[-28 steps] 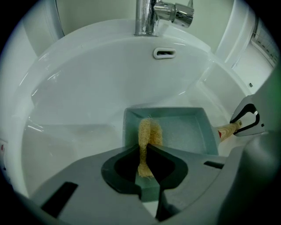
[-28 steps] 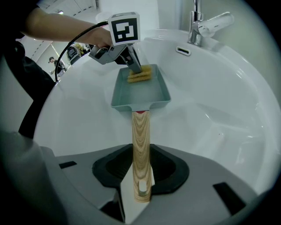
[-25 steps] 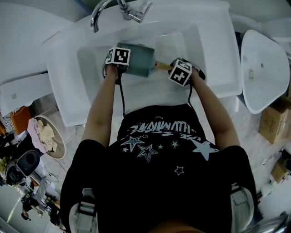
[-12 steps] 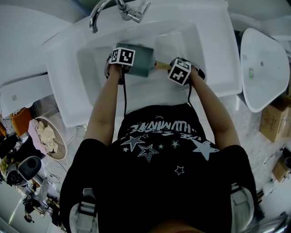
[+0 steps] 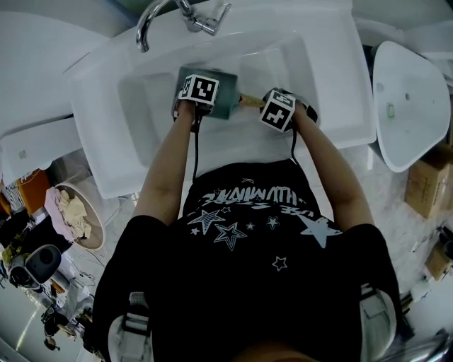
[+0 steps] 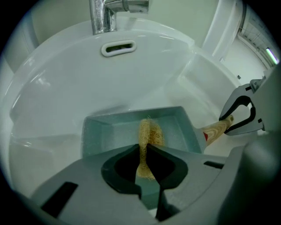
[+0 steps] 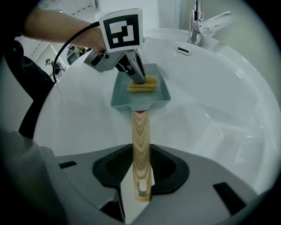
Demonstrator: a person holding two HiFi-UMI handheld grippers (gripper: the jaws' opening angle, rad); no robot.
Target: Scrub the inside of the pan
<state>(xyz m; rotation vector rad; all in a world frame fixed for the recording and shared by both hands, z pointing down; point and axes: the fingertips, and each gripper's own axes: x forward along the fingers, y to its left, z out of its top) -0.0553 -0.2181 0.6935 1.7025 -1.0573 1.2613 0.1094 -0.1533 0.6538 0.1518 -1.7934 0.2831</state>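
A square teal pan lies in the white sink, its wooden handle pointing toward me. My right gripper is shut on that handle near its end. My left gripper is shut on a yellow scrub sponge and presses it onto the pan's floor. In the right gripper view the sponge lies in the middle of the pan under the left gripper's fingers. From the head view the left gripper's marker cube covers most of the pan.
A chrome tap stands at the back of the sink, above an overflow slot. A second white basin lies to the right, cardboard boxes beyond it. A tub with cloths stands on the floor at left.
My left gripper has slid to the right across the pan with the sponge. The right gripper and the handle have kept still.
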